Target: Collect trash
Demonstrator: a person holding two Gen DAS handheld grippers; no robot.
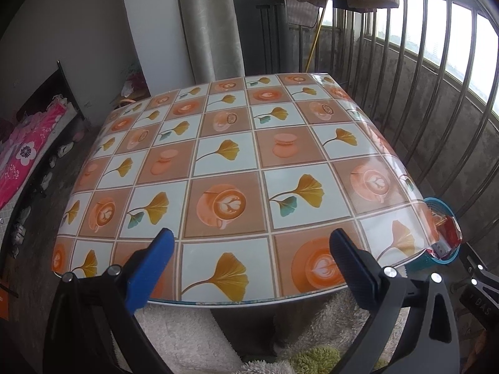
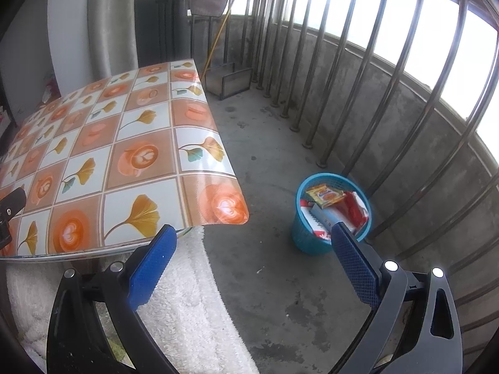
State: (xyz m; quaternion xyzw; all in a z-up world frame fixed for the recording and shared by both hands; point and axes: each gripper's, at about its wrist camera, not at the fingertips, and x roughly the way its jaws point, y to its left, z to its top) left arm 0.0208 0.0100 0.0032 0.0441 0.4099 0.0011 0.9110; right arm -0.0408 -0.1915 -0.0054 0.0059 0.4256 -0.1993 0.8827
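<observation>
left gripper [image 1: 251, 261]: I hold it at the near edge of the surface [image 1: 224, 162], fingers [image 1: 152, 268] spread wide, nothing between them.
right gripper [image 2: 252, 258]: off the surface's right corner, over the concrete floor [image 2: 268, 143], fingers [image 2: 355, 268] wide apart, also empty.
surface: patterned glossy cover, I see no loose item on it in either view.
trash [image 2: 330, 205]: all I can find sits in the blue basket [image 2: 304, 240] on the floor, near the railing [image 2: 368, 99], well apart from the surface. From the left wrist only the basket's rim and a red wrapper [image 1: 450, 232] show past the surface corner.
contents: yellow biscuit packet [image 2: 326, 195] lying on top, red-and-white wrappers, a flat carton [image 2: 326, 218] standing on edge. I can't read the labels.
handling, my guess: packets are light, thin film, crinkly and slick; they will deform and slip under a shallow pinch. The carton looks stiffer, light, crushable.
hold: for film, I'd pinch a sealed end seam or a bunched fold, fingers closed fully. For the carton, across the thin faces.
basket: thin perforated plastic, light, likely to tip or slide if I nudge the rim.
status: looks near done, nothing left in sight to pick.
</observation>
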